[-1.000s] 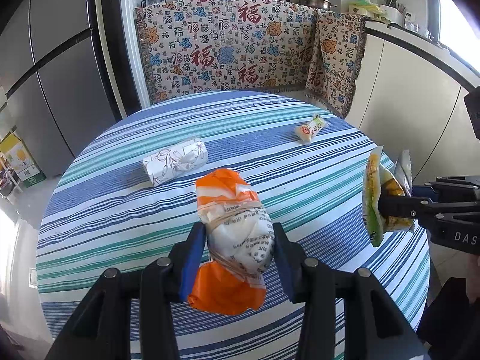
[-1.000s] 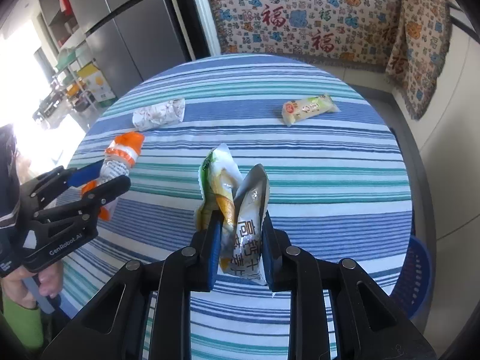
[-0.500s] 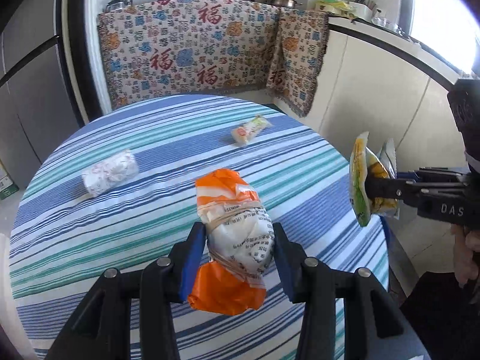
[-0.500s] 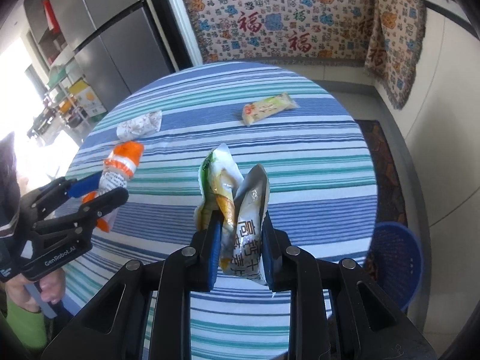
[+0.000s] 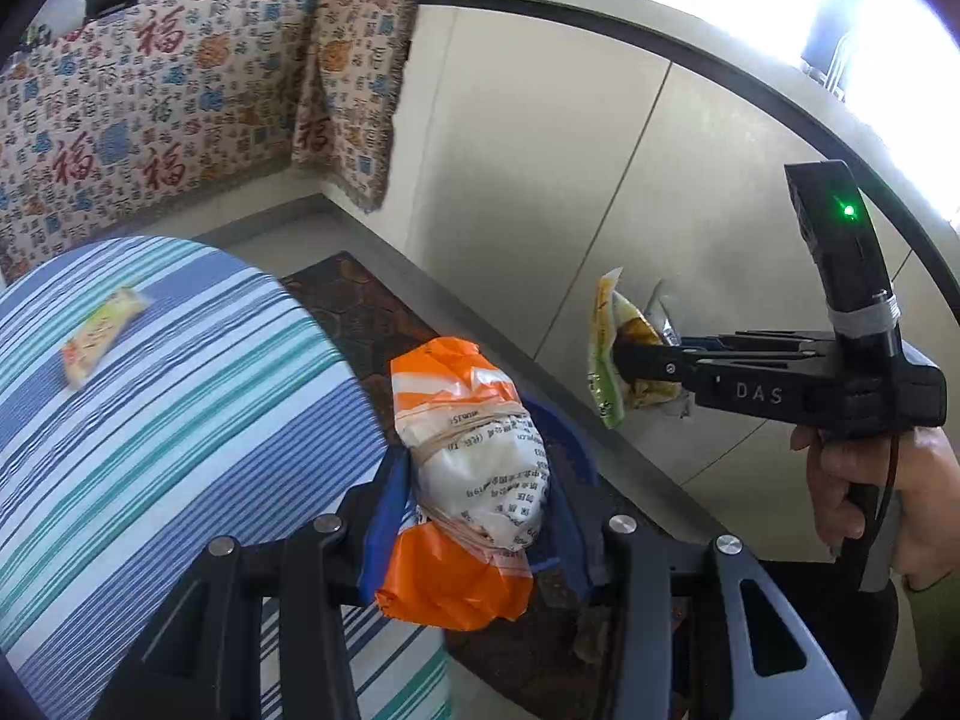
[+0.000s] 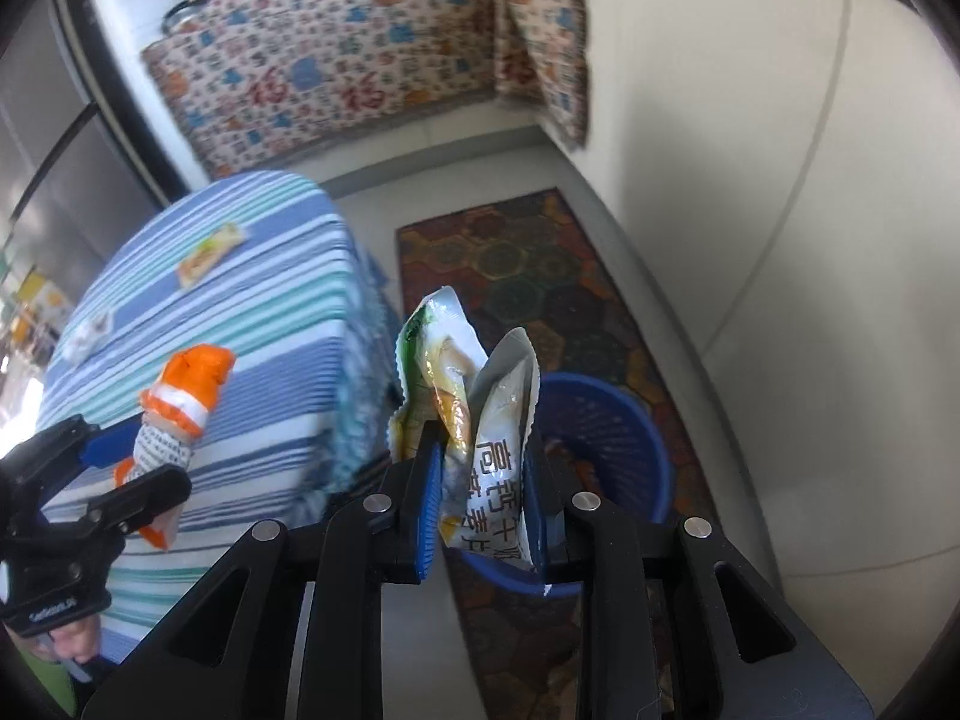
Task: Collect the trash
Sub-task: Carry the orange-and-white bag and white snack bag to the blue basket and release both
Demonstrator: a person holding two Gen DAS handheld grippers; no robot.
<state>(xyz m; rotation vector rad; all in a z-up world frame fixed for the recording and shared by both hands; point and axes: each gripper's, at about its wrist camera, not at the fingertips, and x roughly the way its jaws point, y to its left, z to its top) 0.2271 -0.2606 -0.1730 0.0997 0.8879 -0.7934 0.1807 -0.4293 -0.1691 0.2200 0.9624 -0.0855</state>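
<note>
My left gripper (image 5: pixel 477 516) is shut on an orange-and-white plastic bag bundle (image 5: pixel 474 468), held at the right edge of the striped round table (image 5: pixel 180 420). In the right wrist view the same bundle (image 6: pixel 174 408) hangs over the table's edge. My right gripper (image 6: pixel 483 492) is shut on two snack wrappers (image 6: pixel 474 420), a green-yellow one and a silver one, right above a blue trash basket (image 6: pixel 618 420) on the floor. The left wrist view shows the wrappers (image 5: pixel 624 348) in the right gripper (image 5: pixel 627 357) out over the floor. A yellow snack packet (image 5: pixel 99 336) and a white wrapper (image 6: pixel 90 333) lie on the table.
A patterned dark rug (image 6: pixel 528 264) runs under the basket beside white cabinet fronts (image 5: pixel 540 180). A bench with a patterned cloth (image 5: pixel 150 96) stands behind the table. A hand (image 5: pixel 882 492) grips the right gripper's handle.
Both grippers swung right, off the table's middle toward its right edge, still holding their loads. The blue basket and rug came into view; the right gripper now hangs over the basket.
</note>
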